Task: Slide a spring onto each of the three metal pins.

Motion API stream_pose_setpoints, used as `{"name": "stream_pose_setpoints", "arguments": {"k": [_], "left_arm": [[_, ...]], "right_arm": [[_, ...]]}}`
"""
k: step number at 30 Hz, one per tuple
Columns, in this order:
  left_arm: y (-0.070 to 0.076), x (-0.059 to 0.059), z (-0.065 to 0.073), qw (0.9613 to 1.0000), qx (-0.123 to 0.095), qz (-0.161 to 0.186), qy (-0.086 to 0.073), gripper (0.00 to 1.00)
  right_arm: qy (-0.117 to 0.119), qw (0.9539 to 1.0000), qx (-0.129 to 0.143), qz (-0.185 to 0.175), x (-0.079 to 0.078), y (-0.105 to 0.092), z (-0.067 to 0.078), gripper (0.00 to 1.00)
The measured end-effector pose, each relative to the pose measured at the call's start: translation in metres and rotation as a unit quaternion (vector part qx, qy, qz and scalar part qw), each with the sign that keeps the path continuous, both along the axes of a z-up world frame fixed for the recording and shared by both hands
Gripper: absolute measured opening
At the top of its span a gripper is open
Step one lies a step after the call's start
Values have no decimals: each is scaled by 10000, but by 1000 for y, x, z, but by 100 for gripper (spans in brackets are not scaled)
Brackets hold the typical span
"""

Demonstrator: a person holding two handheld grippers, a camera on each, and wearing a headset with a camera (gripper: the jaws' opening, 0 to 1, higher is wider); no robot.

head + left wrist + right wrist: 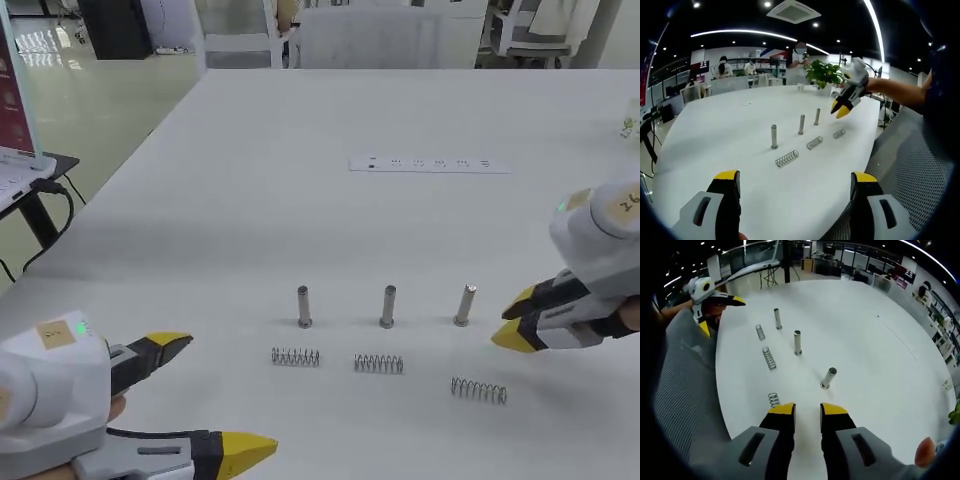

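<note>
Left gripper (pixel 228 393), body cut off at frame edge: jaws wide apart, empty. Three springs (pixel 378 364) lie flat on the table (pixel 300 200), just before three upright pins (pixel 388 306). Right gripper (pixel 505 327): jaws narrowly apart, empty. The end spring (pixel 773 400) is partly hidden behind its jaw.

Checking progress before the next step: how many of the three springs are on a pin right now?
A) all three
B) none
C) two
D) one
B: the left spring, middle spring and right spring all lie flat on the table, and the upright pins are bare.
</note>
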State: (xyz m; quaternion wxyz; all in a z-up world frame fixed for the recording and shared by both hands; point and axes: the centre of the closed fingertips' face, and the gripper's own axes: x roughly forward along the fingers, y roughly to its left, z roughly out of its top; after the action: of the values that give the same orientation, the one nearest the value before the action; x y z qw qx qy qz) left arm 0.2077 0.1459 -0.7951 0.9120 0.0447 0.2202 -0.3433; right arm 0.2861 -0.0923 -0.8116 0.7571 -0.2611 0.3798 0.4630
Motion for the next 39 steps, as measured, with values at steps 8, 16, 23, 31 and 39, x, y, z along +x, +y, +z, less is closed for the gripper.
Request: {"name": "stream_pose_setpoints", "arguments": {"k": [8, 16, 23, 31, 39], "left_arm": [[-1, 0, 0, 10000, 2, -22, -2, 88], [0, 0, 0, 10000, 0, -27, 0, 88], [0, -1, 0, 10000, 6, -37, 2, 88], [-1, -1, 0, 10000, -4, -44, 1, 88], [-1, 0, 1, 10000, 16, -66, -9, 87]], "right_arm": [[172, 9995, -136, 229, -17, -3, -9, 18], [358, 9976, -239, 536, -29, 2, -18, 18], [498, 9951, -388, 760, -37, 4, -28, 16], [523, 9920, -589, 982, -41, 5, -37, 13], [461, 9884, -843, 1179, -40, 4, -44, 11]]}}
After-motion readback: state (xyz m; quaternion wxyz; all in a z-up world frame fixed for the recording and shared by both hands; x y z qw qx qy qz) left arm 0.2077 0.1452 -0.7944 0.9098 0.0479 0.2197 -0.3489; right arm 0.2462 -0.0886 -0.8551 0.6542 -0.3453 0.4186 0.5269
